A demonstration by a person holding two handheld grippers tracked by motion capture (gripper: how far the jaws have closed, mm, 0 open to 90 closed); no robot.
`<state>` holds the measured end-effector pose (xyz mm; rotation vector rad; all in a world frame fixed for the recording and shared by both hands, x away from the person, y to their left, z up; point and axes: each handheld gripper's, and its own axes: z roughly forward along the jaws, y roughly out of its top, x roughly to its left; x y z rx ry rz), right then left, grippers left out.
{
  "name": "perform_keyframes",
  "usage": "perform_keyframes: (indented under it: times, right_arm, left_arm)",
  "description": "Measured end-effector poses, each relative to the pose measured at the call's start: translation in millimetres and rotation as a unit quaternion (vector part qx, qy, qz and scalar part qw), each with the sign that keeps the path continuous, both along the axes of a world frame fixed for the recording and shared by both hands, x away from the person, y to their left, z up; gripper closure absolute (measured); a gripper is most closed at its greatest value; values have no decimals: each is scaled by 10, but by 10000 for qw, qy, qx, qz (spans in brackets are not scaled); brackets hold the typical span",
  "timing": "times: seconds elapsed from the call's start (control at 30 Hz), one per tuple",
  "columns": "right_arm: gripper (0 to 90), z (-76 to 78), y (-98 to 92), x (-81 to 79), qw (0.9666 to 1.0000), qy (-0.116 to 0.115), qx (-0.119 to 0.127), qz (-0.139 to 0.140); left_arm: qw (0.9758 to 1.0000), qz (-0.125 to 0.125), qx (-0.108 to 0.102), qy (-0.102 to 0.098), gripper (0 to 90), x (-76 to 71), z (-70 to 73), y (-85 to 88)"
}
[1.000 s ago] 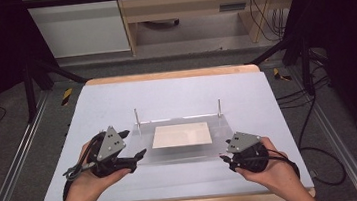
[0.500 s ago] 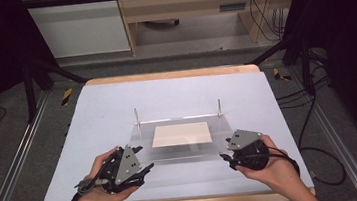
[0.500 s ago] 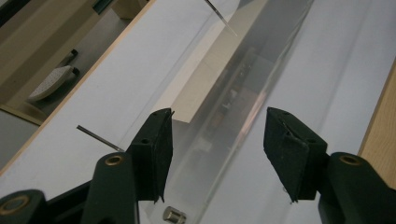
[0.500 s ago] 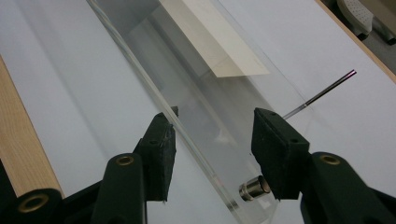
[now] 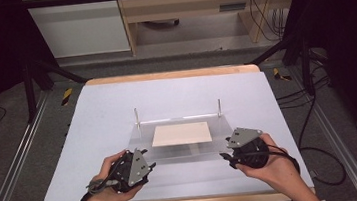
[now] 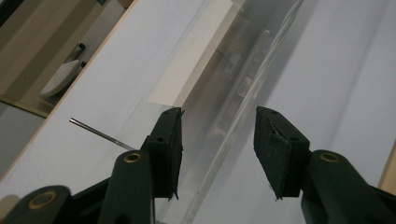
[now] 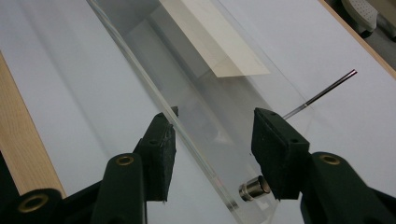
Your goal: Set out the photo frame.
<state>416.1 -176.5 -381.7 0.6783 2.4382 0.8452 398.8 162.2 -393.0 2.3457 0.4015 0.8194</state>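
Observation:
A clear acrylic plate (image 5: 172, 154) lies at the middle of the white table, and a cream sheet (image 5: 181, 134) rests on it. Two thin metal rods (image 5: 136, 116) stand upright at its far corners. My left gripper (image 5: 149, 167) is open at the plate's near left corner. In the left gripper view the plate's clear edge (image 6: 229, 126) runs between its jaws (image 6: 217, 140). My right gripper (image 5: 225, 157) is open at the near right corner, its jaws (image 7: 212, 140) either side of the plate's edge (image 7: 140, 60). A small metal foot (image 7: 254, 189) sits under that corner.
The white cover (image 5: 107, 108) lies on a wooden tabletop (image 5: 164, 75) with aluminium rails (image 5: 17, 162) along both sides. Cables (image 5: 314, 116) trail on the floor at right. Wooden furniture (image 5: 181, 4) stands behind the table.
My left gripper has moved toward the table's near edge and rightward, to the plate's near left corner. The right gripper has barely shifted.

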Motion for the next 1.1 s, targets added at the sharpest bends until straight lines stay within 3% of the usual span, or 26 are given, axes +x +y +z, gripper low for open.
perform_keyframes:
  times: [0.2,0.5,0.67,0.8,0.9,1.1]
  right_arm:
    - [504,7,7,-1,10000,45,-39,-24]
    - [503,4,32,-5,9998,91,-151,-25]
    - [504,20,29,2,9999,79,-107,-57]
    - [509,61,17,26,10000,64,-22,-65]
    - [512,110,-18,71,9998,36,200,-66]
    - [499,137,-44,95,9990,-133,432,-51]
  left_arm:
    - [9999,87,82,-58,542,28,-30,-20]
    - [9997,232,-15,-94,577,64,-92,37]
    - [9992,310,-64,-223,603,52,-78,47]
    - [9986,386,-40,-358,637,50,-25,33]
    - [9982,439,-113,-399,660,78,48,45]
    - [9984,455,-210,-280,667,145,138,65]
